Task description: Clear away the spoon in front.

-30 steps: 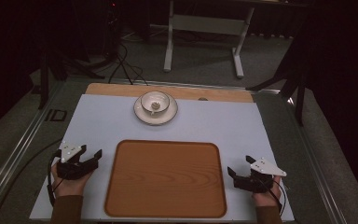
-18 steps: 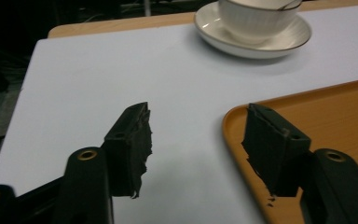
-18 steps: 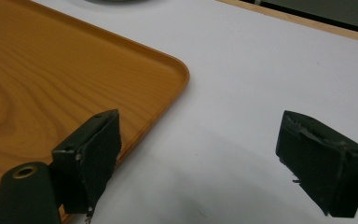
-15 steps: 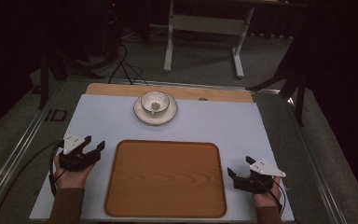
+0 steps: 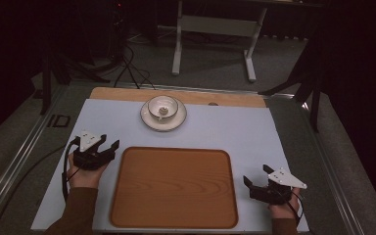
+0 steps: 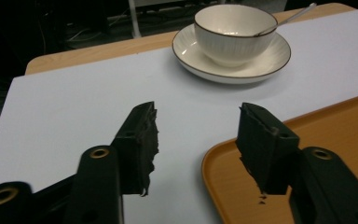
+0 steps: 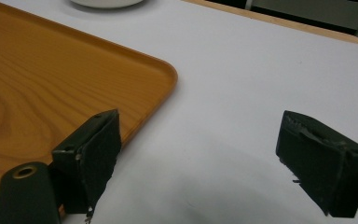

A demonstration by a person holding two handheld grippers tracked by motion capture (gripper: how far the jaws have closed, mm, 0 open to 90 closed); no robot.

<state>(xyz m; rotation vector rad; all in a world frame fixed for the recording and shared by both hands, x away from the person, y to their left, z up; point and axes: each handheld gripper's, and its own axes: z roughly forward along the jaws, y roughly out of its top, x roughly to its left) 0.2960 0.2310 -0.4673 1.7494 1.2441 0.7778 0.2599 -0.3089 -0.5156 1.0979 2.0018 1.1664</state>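
I'm watching the left gripper [image 5: 108, 146] hanging just beside the near-left corner of the wooden tray [image 5: 174, 188], jaws spread wide and holding nothing. It is pointing toward the bowl [image 5: 163, 105], which is sitting on its saucer [image 5: 149, 120] at the far side of the table [image 5: 235, 132], well apart from both grippers. The right gripper [image 5: 256, 176] is resting near the tray's right edge, jaws likewise parted wide and empty.

I'm judging the bowl and saucer to be the work in hand, and that is where I'm seeing the risk. The bowl [image 6: 235, 32] is glazed white ceramic with a ribbed wall and a thin dark rim — smooth and hard, so the black jaws could be slipping off it if they are closing on the curve rather than across the rim. A thin metal handle [image 6: 286, 18], probably a spoon, is leaning out of the bowl; knocking it could be tipping it onto the table. The bowl is only standing loose on the saucer [image 6: 265, 65], so lifting the saucer alone could be sending the bowl sliding.

The tray [image 6: 303, 135] is an orange-brown wood grain with rounded corners and a low raised lip — dragging the saucer over that lip could be catching it. The table top is a matte, pale sheet, plain and flat.
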